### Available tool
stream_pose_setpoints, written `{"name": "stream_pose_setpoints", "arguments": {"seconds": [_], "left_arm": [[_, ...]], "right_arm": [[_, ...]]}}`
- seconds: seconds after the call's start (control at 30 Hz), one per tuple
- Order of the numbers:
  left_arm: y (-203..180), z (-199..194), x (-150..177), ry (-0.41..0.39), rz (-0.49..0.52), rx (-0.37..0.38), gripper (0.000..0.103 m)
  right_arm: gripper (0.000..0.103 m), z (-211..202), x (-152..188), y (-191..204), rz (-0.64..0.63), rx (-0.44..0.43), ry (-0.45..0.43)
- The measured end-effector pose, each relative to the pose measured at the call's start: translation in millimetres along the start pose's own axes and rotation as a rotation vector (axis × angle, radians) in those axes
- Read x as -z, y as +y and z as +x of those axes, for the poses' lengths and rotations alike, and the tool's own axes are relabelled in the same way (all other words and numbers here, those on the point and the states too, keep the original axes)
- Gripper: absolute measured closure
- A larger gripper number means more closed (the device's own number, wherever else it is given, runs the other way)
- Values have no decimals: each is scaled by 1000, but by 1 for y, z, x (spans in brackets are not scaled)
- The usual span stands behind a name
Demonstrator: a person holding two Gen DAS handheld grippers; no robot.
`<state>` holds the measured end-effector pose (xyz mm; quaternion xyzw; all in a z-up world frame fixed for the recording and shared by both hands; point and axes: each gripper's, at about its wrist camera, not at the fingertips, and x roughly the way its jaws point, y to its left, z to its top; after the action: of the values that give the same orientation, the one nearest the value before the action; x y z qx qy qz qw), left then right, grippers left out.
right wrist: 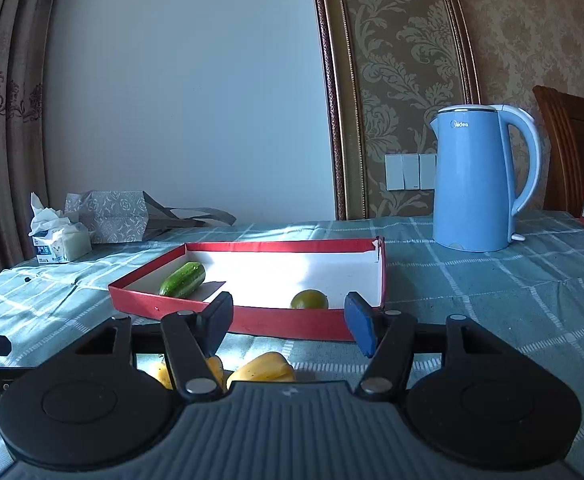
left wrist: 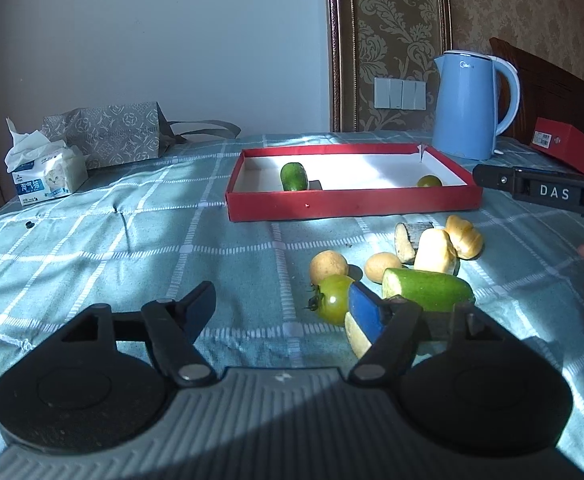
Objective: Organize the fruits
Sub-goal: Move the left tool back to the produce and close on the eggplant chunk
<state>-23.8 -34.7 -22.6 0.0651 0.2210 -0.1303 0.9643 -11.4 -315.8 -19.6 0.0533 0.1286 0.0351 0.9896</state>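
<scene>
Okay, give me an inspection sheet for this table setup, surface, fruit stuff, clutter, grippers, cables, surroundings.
Surface: teal checked tablecloth, sunlit in patches.
Job's things: red tray holds a cucumber piece and a green round fruit; loose produce pile lies in front of the tray.
Clutter: tissue pack, patterned bag, blue kettle, red box.
Grippers: left gripper open, nothing between its fingers; right gripper open, empty.
Cables: nothing seen.
Surroundings: plain wall, patterned wallpaper, wall switches, curtain.
</scene>
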Motion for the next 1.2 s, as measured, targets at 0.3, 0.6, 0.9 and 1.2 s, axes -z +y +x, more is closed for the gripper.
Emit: {"name": "stream_pose_setpoints", "arguments": {"seconds": [0.3, 0.6, 0.9, 1.2], "left_arm": [[-9, -11, 1, -10, -5, -45, 31], [-30, -15, 5, 34, -8, 19, 28], [-52, 6, 5, 104, -29, 4, 34], [-51, 21, 6, 151, -80, -23, 55]], "right_arm": [[42, 1, 3, 9, -44, -13, 10], [42, -1, 1, 4, -16, -17, 0], [42, -2, 0, 3, -13, -17, -10], [41, -4, -2, 1, 7, -30, -18]]}}
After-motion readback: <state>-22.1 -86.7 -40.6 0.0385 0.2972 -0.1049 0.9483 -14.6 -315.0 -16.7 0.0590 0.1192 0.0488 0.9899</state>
